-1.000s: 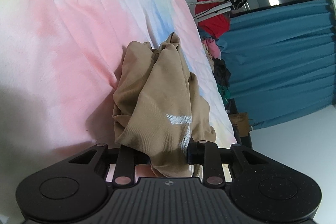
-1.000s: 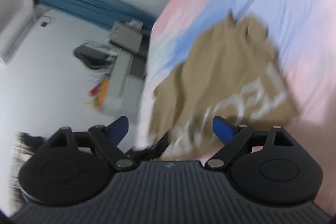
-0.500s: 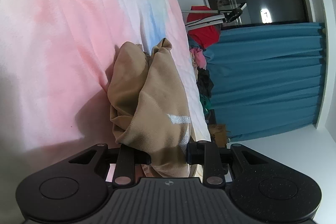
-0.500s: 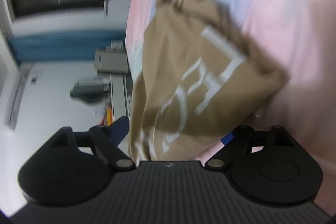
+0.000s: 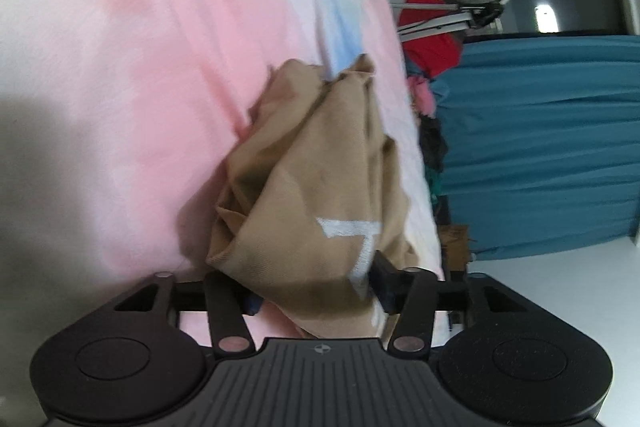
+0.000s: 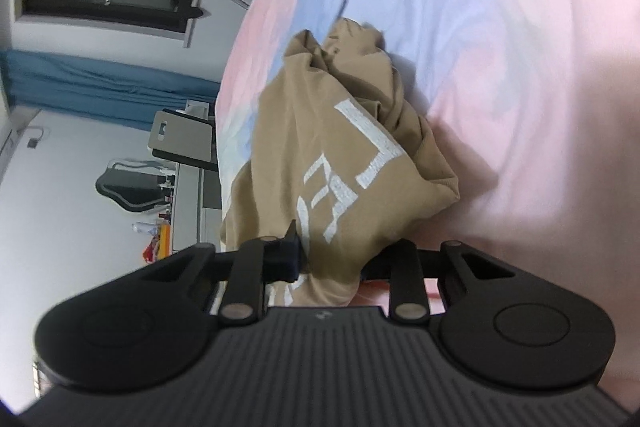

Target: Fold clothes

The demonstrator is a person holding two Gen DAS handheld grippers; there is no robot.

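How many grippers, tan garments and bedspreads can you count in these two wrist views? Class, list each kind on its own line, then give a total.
Grippers: 2, the left gripper and the right gripper, both shut on cloth
Tan garment with white lettering: 1
Pastel bedspread: 1
Total: 4

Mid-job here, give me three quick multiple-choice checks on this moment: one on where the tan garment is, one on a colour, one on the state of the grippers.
1. Where is the tan garment?
A. spread flat on the floor
B. bunched over the pastel bedspread
C. hung on a rack

2. What colour is the lettering on it?
A. white
B. black
C. red

3. What is the state of the left gripper and the right gripper?
A. both open and clear
B. only the left grips
C. both shut on the garment

Answers: 1 B, crumpled cloth lies against the pink and blue cover; 2 A, white letters show on tan; 3 C, cloth is pinched in each gripper.
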